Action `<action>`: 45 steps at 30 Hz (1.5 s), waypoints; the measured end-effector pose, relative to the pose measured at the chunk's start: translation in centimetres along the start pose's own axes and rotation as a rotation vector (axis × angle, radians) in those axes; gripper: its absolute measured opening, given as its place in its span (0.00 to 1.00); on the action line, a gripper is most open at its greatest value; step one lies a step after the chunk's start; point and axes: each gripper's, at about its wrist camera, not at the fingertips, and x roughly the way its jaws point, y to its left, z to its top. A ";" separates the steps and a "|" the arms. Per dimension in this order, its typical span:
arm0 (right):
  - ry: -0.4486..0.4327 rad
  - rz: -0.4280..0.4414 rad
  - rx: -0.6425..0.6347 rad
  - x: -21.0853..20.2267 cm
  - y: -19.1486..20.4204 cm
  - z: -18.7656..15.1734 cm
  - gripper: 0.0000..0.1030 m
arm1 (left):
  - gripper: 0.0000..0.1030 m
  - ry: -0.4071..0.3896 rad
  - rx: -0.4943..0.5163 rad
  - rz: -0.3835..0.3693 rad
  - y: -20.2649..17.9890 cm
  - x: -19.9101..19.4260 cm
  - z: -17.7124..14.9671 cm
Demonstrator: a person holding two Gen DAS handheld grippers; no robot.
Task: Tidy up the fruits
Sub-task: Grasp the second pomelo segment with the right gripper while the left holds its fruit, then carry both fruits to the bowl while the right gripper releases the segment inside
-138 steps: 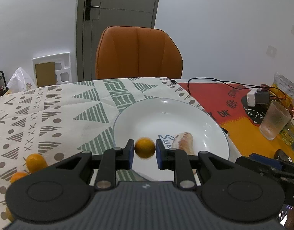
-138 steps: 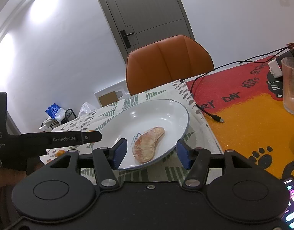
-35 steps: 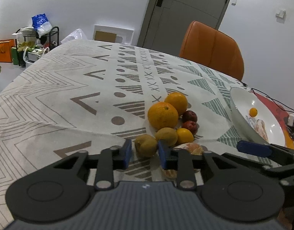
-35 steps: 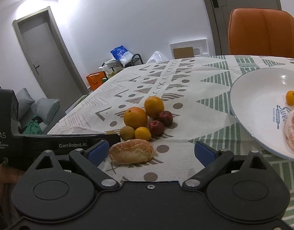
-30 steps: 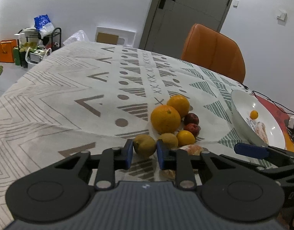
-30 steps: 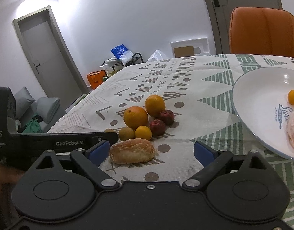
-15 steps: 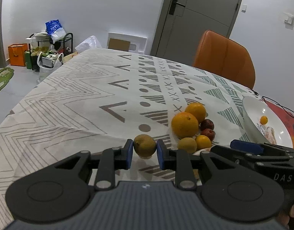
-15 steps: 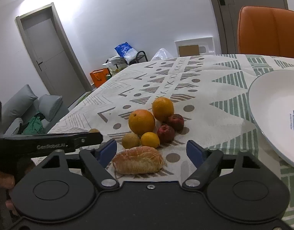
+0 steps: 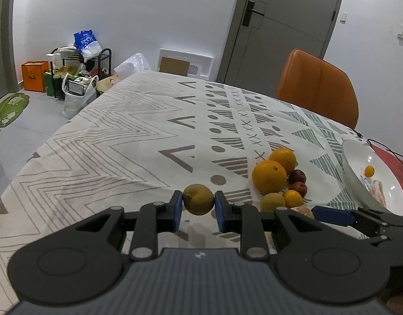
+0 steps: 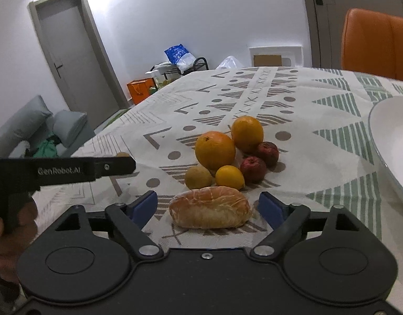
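My left gripper (image 9: 198, 206) is shut on a small yellow-green fruit (image 9: 198, 199) and holds it above the patterned tablecloth, left of the fruit pile. The pile holds two oranges (image 9: 269, 176), two dark red fruits (image 9: 297, 188), a second yellow-green fruit (image 9: 272, 202) and a small yellow-orange fruit (image 10: 229, 177). My right gripper (image 10: 208, 208) is open, its fingers either side of a peeled citrus piece (image 10: 211, 211) lying on the cloth in front of the pile. The white plate (image 9: 355, 176) at the right holds a tiny orange fruit (image 9: 369, 171) and another peeled piece (image 9: 377, 191).
An orange chair (image 9: 317, 86) stands at the table's far side. A black cable (image 9: 390, 152) lies on a red mat beyond the plate. Bags and a rack (image 9: 78, 76) stand on the floor past the table's left edge.
My left gripper closed on the yellow-green fruit at the pile, lifted it and drew it back to the left. My right gripper moved closer around the peeled piece.
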 end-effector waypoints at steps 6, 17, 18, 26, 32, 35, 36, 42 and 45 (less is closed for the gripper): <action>0.002 -0.051 -0.092 0.5 1.4 -0.5 0.80 | 0.24 -0.001 -0.004 0.005 0.2 -0.1 0.0; -0.008 -0.054 -0.109 -0.6 1.1 -0.1 0.62 | 0.24 -0.004 0.009 -0.013 -0.5 -0.1 0.1; -0.013 -0.054 -0.104 -0.8 0.9 -0.1 0.62 | 0.24 -0.005 0.012 -0.016 -0.7 -0.1 0.2; -0.071 -0.083 -0.058 -2.9 -0.9 0.8 0.62 | 0.24 -0.013 0.038 -0.053 -2.3 0.1 0.7; -0.112 -0.108 -0.023 -4.5 -2.4 1.3 0.62 | 0.24 -0.020 0.062 -0.087 -3.9 0.3 1.2; -0.129 -0.124 -0.009 -5.1 -3.2 1.5 0.62 | 0.24 -0.023 0.076 -0.101 -4.8 0.5 1.4; -0.134 -0.130 -0.003 -5.4 -3.5 1.5 0.62 | 0.24 -0.024 0.080 -0.106 -5.1 0.5 1.5; -0.162 -0.166 0.026 -6.2 -5.1 1.8 0.62 | 0.24 -0.032 0.104 -0.133 -6.5 0.7 1.8; -0.172 -0.183 0.039 -6.7 -5.9 1.7 0.62 | 0.24 -0.034 0.116 -0.147 -7.3 0.8 2.0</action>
